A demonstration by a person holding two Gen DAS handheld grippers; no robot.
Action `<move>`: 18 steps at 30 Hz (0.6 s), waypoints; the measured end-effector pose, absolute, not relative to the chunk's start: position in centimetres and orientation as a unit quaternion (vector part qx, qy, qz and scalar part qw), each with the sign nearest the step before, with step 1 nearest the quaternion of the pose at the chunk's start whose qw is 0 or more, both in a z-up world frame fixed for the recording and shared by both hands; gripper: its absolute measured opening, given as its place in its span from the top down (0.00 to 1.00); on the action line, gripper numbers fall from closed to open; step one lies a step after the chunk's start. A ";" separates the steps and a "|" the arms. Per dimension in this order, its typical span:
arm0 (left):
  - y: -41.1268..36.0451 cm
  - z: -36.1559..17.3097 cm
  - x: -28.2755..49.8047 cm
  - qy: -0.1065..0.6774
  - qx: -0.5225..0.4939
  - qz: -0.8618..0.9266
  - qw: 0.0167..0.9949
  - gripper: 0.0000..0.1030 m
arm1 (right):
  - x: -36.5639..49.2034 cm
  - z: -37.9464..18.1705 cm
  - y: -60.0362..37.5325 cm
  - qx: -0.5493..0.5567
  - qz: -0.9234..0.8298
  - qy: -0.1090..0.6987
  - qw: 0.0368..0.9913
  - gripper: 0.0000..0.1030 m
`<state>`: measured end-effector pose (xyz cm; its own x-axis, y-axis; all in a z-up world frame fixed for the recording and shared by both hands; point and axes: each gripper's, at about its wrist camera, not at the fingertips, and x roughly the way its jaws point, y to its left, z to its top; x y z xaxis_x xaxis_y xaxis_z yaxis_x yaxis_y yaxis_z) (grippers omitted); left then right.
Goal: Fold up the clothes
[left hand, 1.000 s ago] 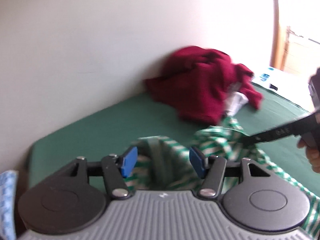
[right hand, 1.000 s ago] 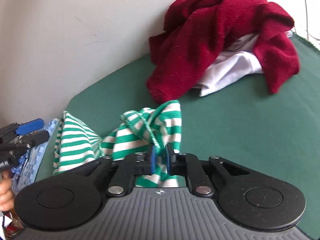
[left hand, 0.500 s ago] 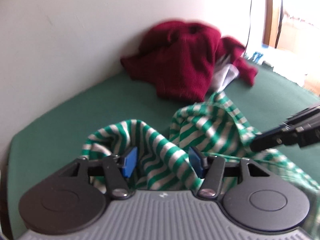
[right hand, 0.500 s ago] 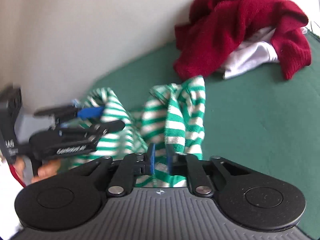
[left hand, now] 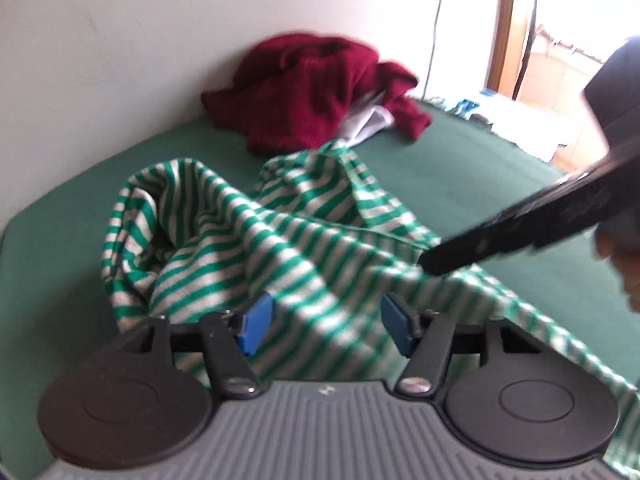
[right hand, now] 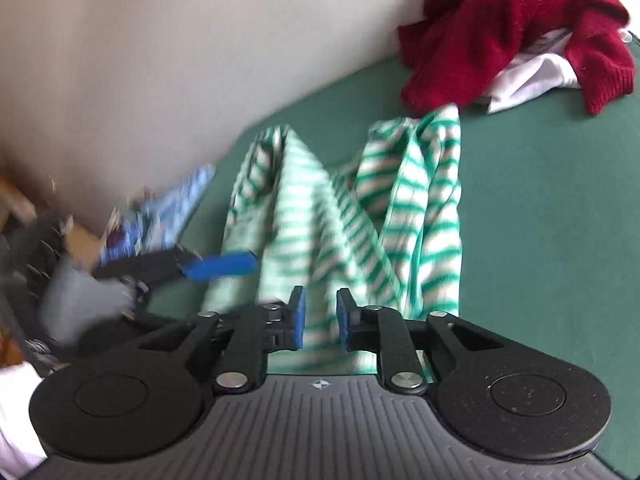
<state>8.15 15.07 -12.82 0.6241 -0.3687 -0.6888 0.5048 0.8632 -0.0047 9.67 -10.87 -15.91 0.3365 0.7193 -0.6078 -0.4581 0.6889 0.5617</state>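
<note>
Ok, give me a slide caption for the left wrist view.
Left gripper, jaws opening, over a green-striped shirt on the green table; red sweater behind.

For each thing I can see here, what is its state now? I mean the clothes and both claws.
Striped shirt: crumpled on the green cover, not folded.
Red sweater: heaped by the wall, unfolded.
White garment: partly under the red sweater.
Left claw: jaws opening, striped cloth between them, pads not pressing.
Right claw: jaws narrow, shut on the striped shirt.
</note>
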 end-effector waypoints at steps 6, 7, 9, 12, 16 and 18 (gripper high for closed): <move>15.6 -15.2 3.8 0.397 0.107 -0.233 0.881 0.32 | 7.2 -18.1 -13.3 0.166 0.300 0.486 0.804 0.96; 15.6 -15.8 3.2 0.399 0.112 -0.227 0.881 0.26 | 6.9 -18.0 -13.5 0.172 0.298 0.484 0.805 0.94; 15.4 -15.8 2.6 0.402 0.113 -0.220 0.882 0.24 | 6.2 -17.7 -13.2 0.144 0.298 0.485 0.810 0.90; 15.4 -14.9 2.2 0.400 0.106 -0.224 0.882 0.32 | 6.4 -16.9 -12.3 0.096 0.302 0.482 0.817 0.90; 17.4 -12.3 4.1 0.372 0.094 -0.214 0.898 0.32 | 9.8 -13.9 -12.3 0.094 0.315 0.461 0.824 0.81; 19.1 -11.0 6.1 0.354 0.089 -0.194 0.910 0.25 | 12.6 -12.5 -12.5 0.100 0.322 0.455 0.824 0.61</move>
